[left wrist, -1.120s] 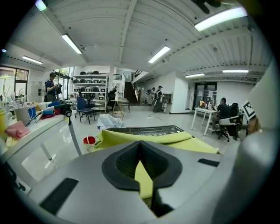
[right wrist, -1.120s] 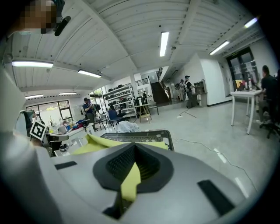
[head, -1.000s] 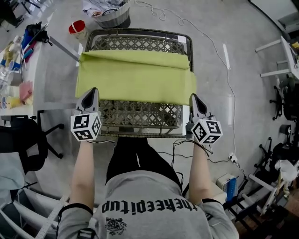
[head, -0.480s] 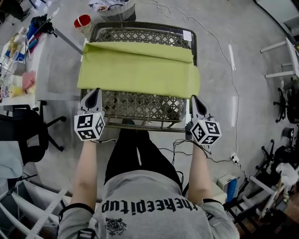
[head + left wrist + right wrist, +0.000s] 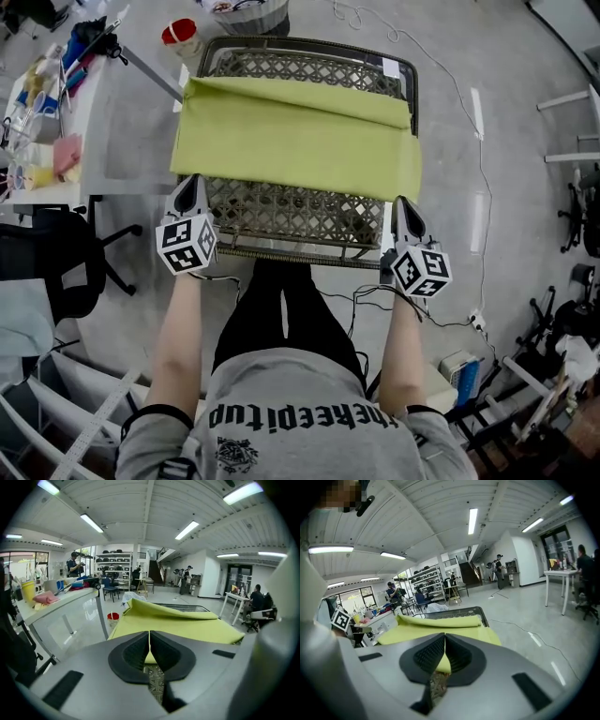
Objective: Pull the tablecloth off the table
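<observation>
The left gripper (image 5: 190, 180) is clenched on the near left corner of the tablecloth (image 5: 295, 141). The right gripper (image 5: 405, 201) is clenched on its near right corner. The tablecloth covers the far half of the table (image 5: 281, 220), leaving the near lattice exposed.

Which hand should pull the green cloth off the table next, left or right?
Neither wins: both together. The left hand-held gripper grips the tablecloth at its near left corner, the right hand-held gripper at its near right corner, so an even pull toward the person should slide it off the table.
</observation>
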